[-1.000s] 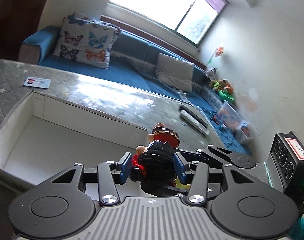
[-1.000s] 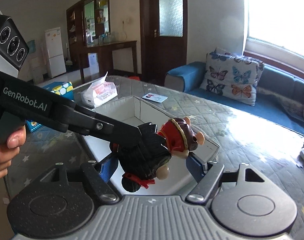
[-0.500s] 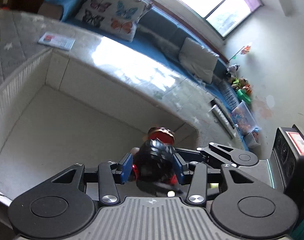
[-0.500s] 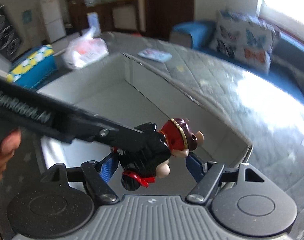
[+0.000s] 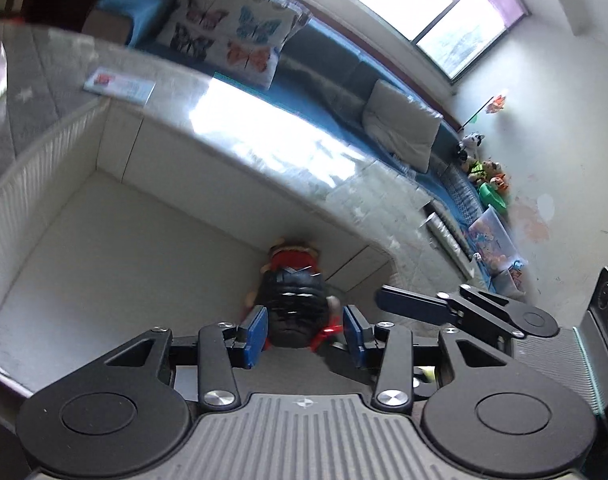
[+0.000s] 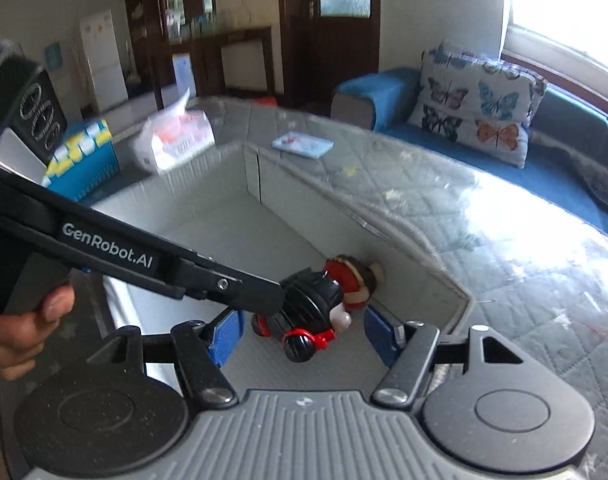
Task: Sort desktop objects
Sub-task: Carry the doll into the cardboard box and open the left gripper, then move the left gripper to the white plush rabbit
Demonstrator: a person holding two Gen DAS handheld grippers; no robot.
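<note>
**A:** So, where is the toy figure sitting for you right now?

**B:** You are holding it low inside the white box, in the corner by the near wall. Your left claw is closing its blue pads on the black body, though the left view is blurred and a sliver of gap is showing on the right pad, so I am judging the grip as held rather than certain.

**A:** And my other hand?

**B:** Your right claw is standing wide, pads well apart on either side of the toy and touching nothing. It is simply hovering at the box edge, probably waiting while the left does the placing.

**A:** Why so deep in the corner?

**B:** I am guessing you are tucking it against the wall so the rest of the box floor is staying free for other items from the surface. That is a judgement only.

**A:** Which way is it pointing?

**B:** It is lying on its side. Its long axis is running away from your left claw toward the box wall, with the red-and-brown head leading and nearly touching that wall, and the red-trimmed black end trailing toward you.
</note>
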